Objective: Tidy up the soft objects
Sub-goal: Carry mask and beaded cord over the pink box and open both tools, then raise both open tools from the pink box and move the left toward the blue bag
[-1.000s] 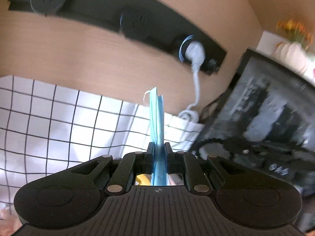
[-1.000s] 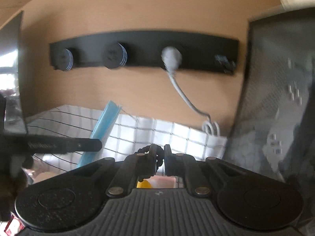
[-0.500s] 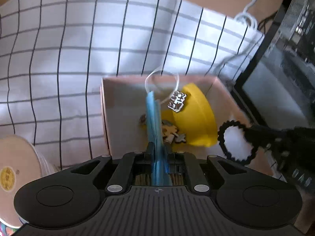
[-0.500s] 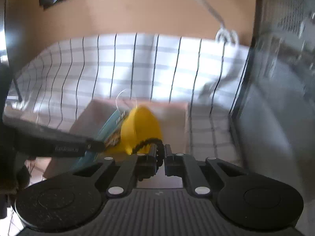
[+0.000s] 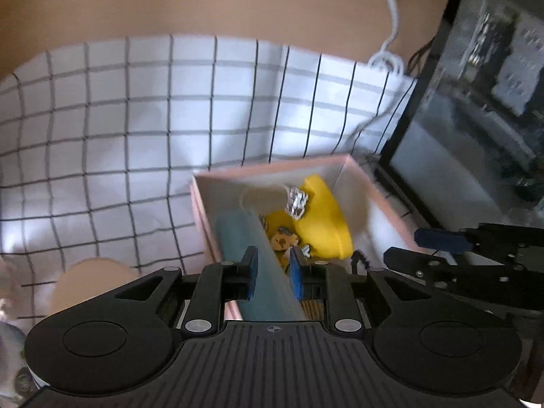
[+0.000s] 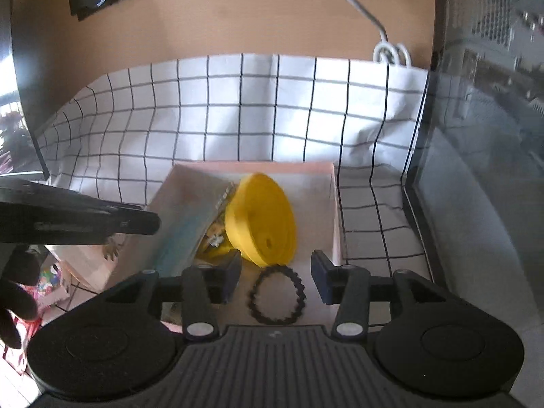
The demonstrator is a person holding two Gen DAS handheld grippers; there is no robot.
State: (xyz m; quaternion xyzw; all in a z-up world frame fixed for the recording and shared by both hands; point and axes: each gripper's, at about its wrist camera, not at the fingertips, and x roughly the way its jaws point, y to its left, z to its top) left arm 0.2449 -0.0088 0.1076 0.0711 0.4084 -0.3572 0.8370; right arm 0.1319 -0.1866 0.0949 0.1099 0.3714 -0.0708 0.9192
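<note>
A pink box (image 5: 272,167) (image 6: 251,164) sits on the checked cloth. It holds a yellow roll (image 5: 323,219) (image 6: 261,217), a silver clip (image 5: 296,202) and small wooden figures (image 5: 284,239). My left gripper (image 5: 272,272) hangs over the box's left side with its jaws opening. A blue face mask (image 5: 238,238) (image 6: 180,238) leans loose between them, down into the box. My right gripper (image 6: 276,267) is also opening. A black wavy hair tie (image 6: 251,297) lies free on the box floor below its gap. The right gripper (image 5: 416,248) shows at the right of the left wrist view.
The white checked cloth (image 5: 136,119) (image 6: 238,102) covers the table up to a wooden wall. A dark glass-fronted case (image 5: 476,136) (image 6: 476,136) stands close on the right. A white cable (image 5: 387,57) hangs at the back. A tan round lid (image 5: 91,282) lies at lower left.
Both grippers came down over the pink box. The left jaws parted and the mask tipped over into the box. The right jaws opened and the hair tie dropped onto the box floor.
</note>
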